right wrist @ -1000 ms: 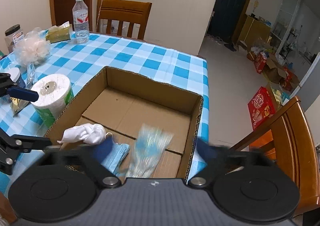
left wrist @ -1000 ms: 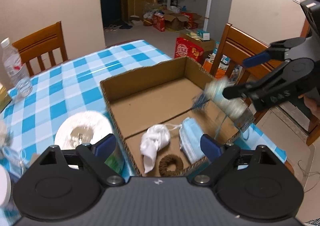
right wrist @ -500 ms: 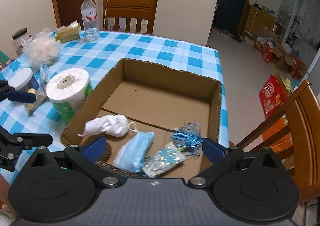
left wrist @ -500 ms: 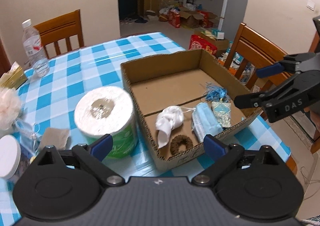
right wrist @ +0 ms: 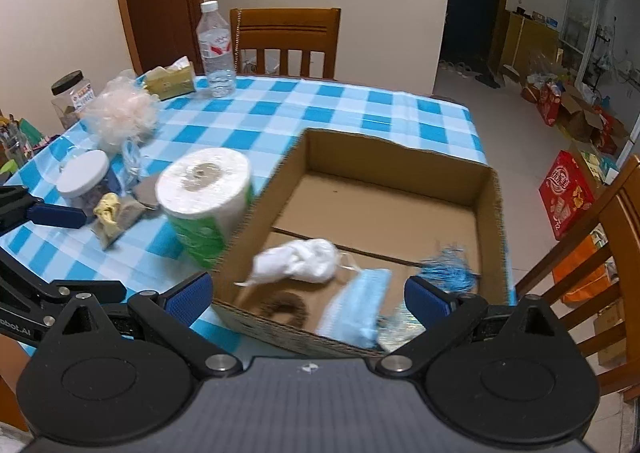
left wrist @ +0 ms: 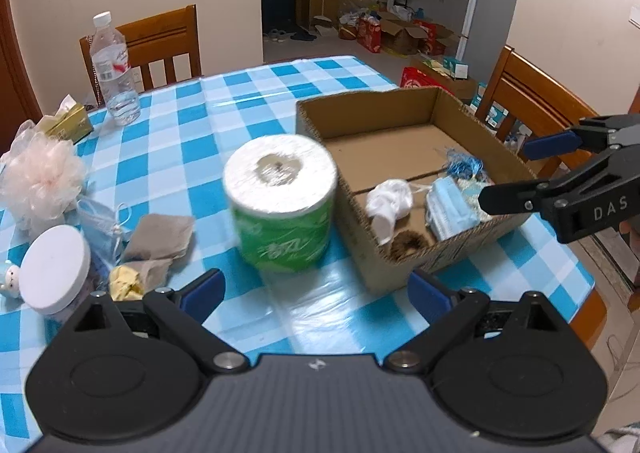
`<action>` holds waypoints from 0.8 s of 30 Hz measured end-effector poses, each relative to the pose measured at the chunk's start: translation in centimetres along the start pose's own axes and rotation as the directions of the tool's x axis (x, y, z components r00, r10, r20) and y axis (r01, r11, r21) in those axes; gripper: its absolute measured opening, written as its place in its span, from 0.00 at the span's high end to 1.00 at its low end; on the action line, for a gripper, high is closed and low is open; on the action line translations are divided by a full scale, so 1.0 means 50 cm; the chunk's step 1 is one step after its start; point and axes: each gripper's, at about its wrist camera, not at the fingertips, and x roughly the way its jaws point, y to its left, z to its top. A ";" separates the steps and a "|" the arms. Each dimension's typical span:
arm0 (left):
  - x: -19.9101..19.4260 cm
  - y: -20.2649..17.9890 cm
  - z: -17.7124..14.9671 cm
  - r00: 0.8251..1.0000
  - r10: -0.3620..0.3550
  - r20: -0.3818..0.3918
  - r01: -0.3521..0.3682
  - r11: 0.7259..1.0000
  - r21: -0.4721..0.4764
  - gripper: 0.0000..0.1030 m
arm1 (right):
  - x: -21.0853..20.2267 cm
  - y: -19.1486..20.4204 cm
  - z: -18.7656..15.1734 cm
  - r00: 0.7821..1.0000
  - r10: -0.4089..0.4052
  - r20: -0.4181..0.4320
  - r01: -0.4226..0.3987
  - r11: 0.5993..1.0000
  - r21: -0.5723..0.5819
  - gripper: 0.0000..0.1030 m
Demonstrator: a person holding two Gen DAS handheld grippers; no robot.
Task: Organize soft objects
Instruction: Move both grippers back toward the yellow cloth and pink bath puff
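Observation:
An open cardboard box (left wrist: 448, 109) (right wrist: 394, 151) sits on the checked table. In it lie a white cloth (left wrist: 390, 203) (right wrist: 304, 261), a blue face mask (left wrist: 450, 209) (right wrist: 358, 309), a brown ring (left wrist: 412, 245) (right wrist: 282, 309), and a patterned pouch with a blue tassel (left wrist: 464, 167) (right wrist: 448, 271). A toilet roll (left wrist: 280, 201) (right wrist: 204, 201) stands left of the box. A pink bath pouf (left wrist: 40, 177) (right wrist: 122, 115) lies further left. My left gripper (left wrist: 316, 291) is open and empty before the roll. My right gripper (right wrist: 306, 295) is open and empty over the box's near edge.
A white-lidded jar (left wrist: 54, 269) (right wrist: 84, 181), brown pouches (left wrist: 160, 239), a yellow crumpled piece (left wrist: 126, 281) and a clear bag (left wrist: 100, 221) lie at the left. A water bottle (left wrist: 114, 69) (right wrist: 216, 49) and tissue pack (left wrist: 66, 121) stand at the back. Wooden chairs (left wrist: 532, 101) surround the table.
The right gripper let go of the patterned pouch, which now lies in the box. Both grippers pulled back; the left view swung left toward the toilet roll.

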 end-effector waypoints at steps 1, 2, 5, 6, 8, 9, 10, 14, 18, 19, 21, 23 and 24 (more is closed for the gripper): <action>-0.002 0.009 -0.005 1.000 0.002 -0.004 -0.002 1.000 0.004 0.05 | 0.002 0.015 0.000 1.000 0.001 -0.001 -0.001 1.000 0.004 0.00; -0.004 0.020 -0.011 1.000 0.001 -0.011 -0.001 1.000 0.008 0.05 | 0.004 0.030 0.001 1.000 -0.001 -0.007 0.001 1.000 0.009 0.00; -0.011 0.060 -0.031 1.000 -0.008 -0.021 0.008 1.000 0.015 0.05 | 0.012 0.082 0.002 1.000 -0.002 -0.015 0.002 1.000 0.011 0.00; -0.013 0.078 -0.039 1.000 -0.013 -0.028 0.013 1.000 0.013 0.05 | 0.015 0.101 0.003 1.000 -0.004 -0.018 0.004 1.000 0.009 0.00; -0.017 0.107 -0.052 0.999 -0.024 -0.038 0.024 1.000 0.007 0.05 | 0.020 0.137 0.003 1.000 -0.006 -0.015 0.006 1.000 0.005 0.00; -0.018 0.125 -0.059 0.999 -0.028 -0.043 0.028 1.000 0.002 0.05 | 0.024 0.153 0.005 1.000 -0.007 -0.018 0.007 1.000 0.005 0.00; -0.020 0.143 -0.065 0.999 -0.025 -0.048 0.025 1.000 -0.003 0.05 | 0.029 0.172 0.006 1.000 -0.007 -0.021 0.007 1.000 0.005 0.00; -0.025 0.220 -0.091 0.998 -0.023 -0.061 0.021 0.999 -0.036 0.05 | 0.052 0.247 0.011 0.999 -0.011 -0.037 0.011 1.000 -0.007 0.00; -0.031 0.298 -0.115 0.998 -0.017 -0.057 0.012 0.996 -0.083 0.05 | 0.081 0.319 0.020 0.998 -0.019 -0.066 0.017 1.000 -0.025 0.00; -0.033 0.318 -0.120 0.998 -0.011 -0.054 0.006 0.996 -0.090 0.05 | 0.087 0.334 0.022 0.997 -0.020 -0.071 0.018 0.999 -0.029 0.00; -0.037 0.352 -0.131 0.999 0.005 -0.048 -0.010 0.995 -0.102 0.05 | 0.100 0.368 0.027 0.996 -0.024 -0.083 0.021 0.999 -0.040 0.00; -0.040 0.383 -0.140 0.999 0.030 -0.045 -0.035 0.993 -0.112 0.05 | 0.112 0.395 0.032 0.995 -0.022 -0.094 0.016 0.998 -0.056 0.00; -0.040 0.398 -0.144 0.998 0.045 -0.043 -0.050 0.992 -0.119 0.05 | 0.119 0.409 0.035 0.995 -0.016 -0.099 0.010 0.998 -0.068 0.00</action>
